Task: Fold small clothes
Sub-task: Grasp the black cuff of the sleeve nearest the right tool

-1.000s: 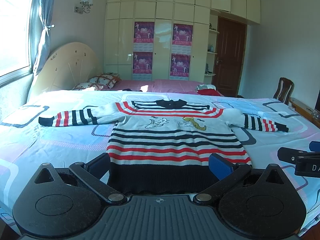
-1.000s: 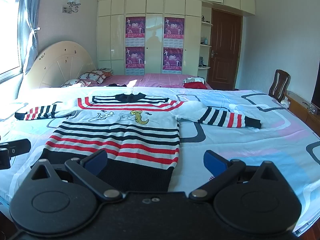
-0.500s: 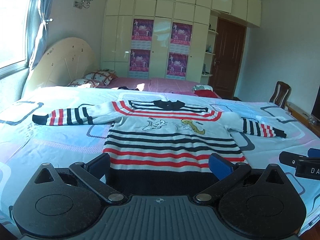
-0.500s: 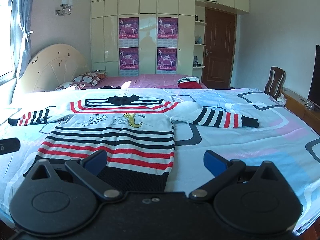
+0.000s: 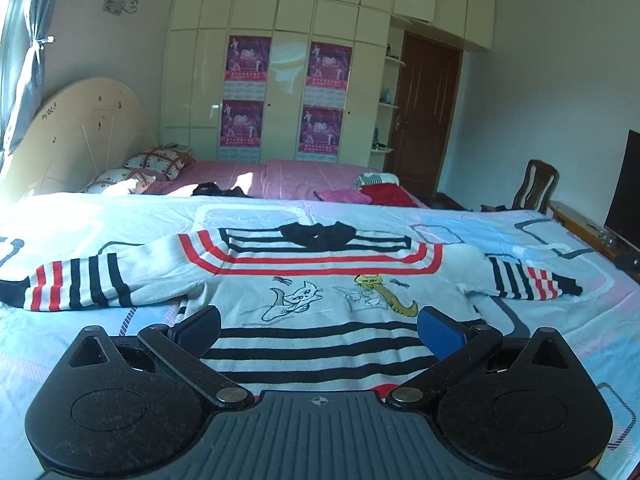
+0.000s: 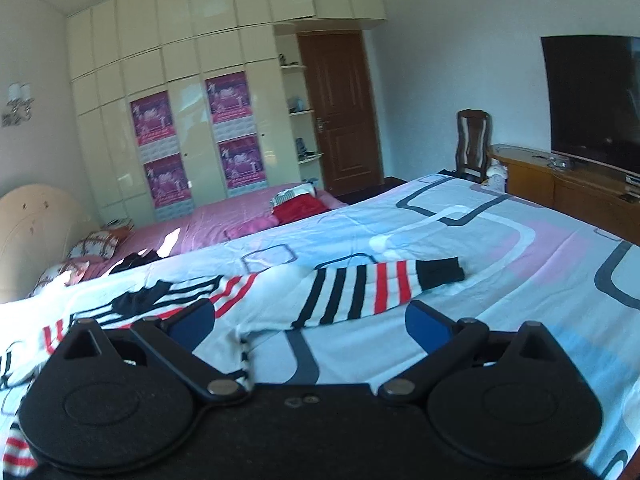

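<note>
The bed (image 5: 100,344) still has the striped sweater (image 5: 320,280) spread flat along its near edge, sleeves out toward both sides. Both grippers have moved in since a second ago: the left gripper (image 5: 320,326) now hangs over the sweater's middle, jaws wide apart. The right gripper (image 6: 310,322) has swung toward the right sleeve (image 6: 380,286), jaws also spread, holding nothing.

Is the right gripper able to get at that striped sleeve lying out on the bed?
Probably yes: the right gripper is open, the striped sleeve lies flat just ahead, with nothing between them.
</note>
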Demonstrator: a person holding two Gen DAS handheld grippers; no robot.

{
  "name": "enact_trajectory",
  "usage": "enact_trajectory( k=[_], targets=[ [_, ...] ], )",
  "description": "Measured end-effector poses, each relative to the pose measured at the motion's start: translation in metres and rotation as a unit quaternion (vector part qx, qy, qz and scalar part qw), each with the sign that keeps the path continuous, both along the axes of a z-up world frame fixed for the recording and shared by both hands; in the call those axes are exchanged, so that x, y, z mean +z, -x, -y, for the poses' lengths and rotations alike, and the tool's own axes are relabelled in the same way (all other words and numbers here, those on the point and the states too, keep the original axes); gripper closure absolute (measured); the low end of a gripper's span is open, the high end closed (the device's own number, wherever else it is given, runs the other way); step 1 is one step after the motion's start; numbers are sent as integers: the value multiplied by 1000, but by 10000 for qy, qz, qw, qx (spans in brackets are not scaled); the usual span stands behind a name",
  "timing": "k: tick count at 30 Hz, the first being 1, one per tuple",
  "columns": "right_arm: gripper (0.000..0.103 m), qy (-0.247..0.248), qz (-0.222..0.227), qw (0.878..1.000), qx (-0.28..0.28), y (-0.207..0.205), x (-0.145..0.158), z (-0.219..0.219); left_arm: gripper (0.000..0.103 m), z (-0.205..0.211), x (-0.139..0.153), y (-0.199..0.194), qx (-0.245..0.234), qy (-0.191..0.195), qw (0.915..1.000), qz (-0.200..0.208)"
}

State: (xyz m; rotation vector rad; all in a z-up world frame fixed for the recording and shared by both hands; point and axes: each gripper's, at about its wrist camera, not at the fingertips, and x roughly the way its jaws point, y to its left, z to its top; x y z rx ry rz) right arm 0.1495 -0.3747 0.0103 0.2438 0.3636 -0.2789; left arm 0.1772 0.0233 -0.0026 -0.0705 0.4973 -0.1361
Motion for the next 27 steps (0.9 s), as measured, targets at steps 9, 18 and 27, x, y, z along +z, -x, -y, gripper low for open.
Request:
enact_trajectory(
  k=[9,18,27],
  targets=[
    [54,-1393,-129,9873,-752,-102,-70,155,0,57,-42,-71,252,-302,9974,-603],
    [44,-3155,-136,9406,-1248,-160,-155,248,0,119,-62,-128,691,-448,9895,-1188],
    [97,-2647,-210,9551,-1312,-183,-167,251,0,121,-63,-161,727,-586,9879,-1236]
  ],
)
